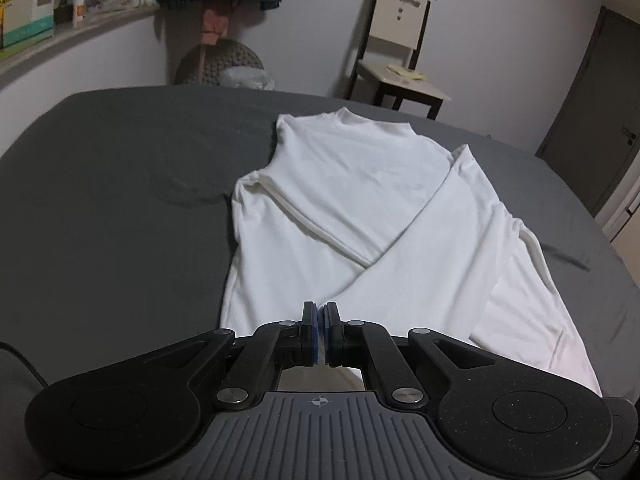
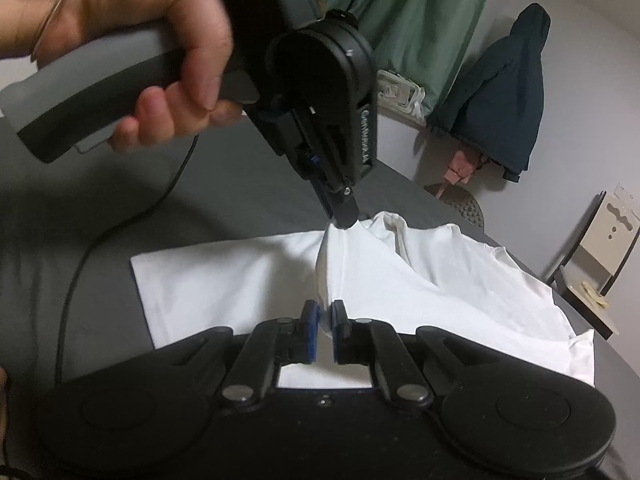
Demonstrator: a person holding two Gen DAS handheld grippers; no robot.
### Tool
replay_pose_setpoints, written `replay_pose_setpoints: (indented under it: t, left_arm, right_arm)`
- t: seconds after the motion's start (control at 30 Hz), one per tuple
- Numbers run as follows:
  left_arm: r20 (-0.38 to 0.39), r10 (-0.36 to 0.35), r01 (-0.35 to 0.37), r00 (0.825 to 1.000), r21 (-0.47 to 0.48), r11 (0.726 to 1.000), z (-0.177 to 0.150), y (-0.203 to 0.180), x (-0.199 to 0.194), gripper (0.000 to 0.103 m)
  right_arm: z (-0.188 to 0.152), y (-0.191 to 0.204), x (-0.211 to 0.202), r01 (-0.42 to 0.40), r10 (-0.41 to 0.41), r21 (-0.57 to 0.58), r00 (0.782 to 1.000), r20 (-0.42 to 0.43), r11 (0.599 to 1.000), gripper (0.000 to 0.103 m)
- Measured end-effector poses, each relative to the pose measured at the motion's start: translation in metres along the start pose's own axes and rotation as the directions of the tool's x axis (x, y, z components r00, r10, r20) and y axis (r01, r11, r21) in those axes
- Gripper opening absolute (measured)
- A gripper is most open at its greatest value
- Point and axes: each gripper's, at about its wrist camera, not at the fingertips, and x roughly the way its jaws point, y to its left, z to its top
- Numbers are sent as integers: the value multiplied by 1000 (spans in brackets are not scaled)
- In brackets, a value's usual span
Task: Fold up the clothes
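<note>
A white long-sleeved shirt [image 1: 352, 184] lies on the grey bed [image 1: 120, 160], collar at the far end, both sleeves crossed over its body. My left gripper [image 1: 322, 332] is shut at the shirt's near part. From the right wrist view, a hand [image 2: 140, 40] holds that left gripper [image 2: 346, 216], whose tip pinches the shirt [image 2: 224, 280] up into a small peak. My right gripper [image 2: 324, 320] is shut on a fold of the same cloth, just in front of the left one. The cloth runs taut between the two grips.
A black cable [image 2: 80, 264] trails over the bed sheet [image 2: 120, 184] on the left. Beyond the bed stand a chair [image 1: 400, 52], a round grey basket [image 1: 220, 60], a cluttered shelf [image 1: 40, 12] and a door [image 1: 600, 120]. A dark jacket [image 2: 500, 100] hangs on the wall.
</note>
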Motion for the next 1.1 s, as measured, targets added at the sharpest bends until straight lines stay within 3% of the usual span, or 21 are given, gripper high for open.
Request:
replay_pose_setpoints:
  t: [0.27, 0.47, 0.63, 0.73, 0.8, 0.87, 0.97, 1.1]
  left_arm:
    - [-25, 99, -98, 995, 39, 994, -5, -1, -1, 3]
    - [-163, 192, -189, 968, 37, 981, -12, 1, 22, 3]
    - [-176, 198, -216, 964, -90, 972, -12, 19, 18, 3]
    - [-148, 195, -210, 969, -92, 973, -10, 17, 17, 3]
    - [-132, 157, -170, 979, -97, 981, -6, 13, 17, 3]
    - [-131, 123, -140, 984, -125, 982, -3, 11, 21, 3]
    - [-124, 99, -119, 987, -173, 978, 2, 13, 25, 4]
    - [-95, 92, -112, 991, -240, 964, 4, 22, 26, 4]
  right_arm:
    - [-2, 3, 16, -53, 52, -22, 998, -44, 998, 4]
    - [-17, 6, 32, -73, 70, -17, 988, -138, 997, 5]
    - [-19, -35, 32, -48, 75, 151, 982, -173, 987, 20]
    - [-24, -68, 31, -32, 80, 248, 979, -186, 968, 24]
    - [-26, -79, 31, -47, 96, 265, 980, -175, 963, 26]
    - [-23, -71, 32, -57, 88, 190, 984, -157, 980, 28]
    - [-15, -29, 36, -53, 45, -60, 991, -124, 997, 40]
    - [-12, 19, 54, -8, -28, -337, 995, -100, 942, 40]
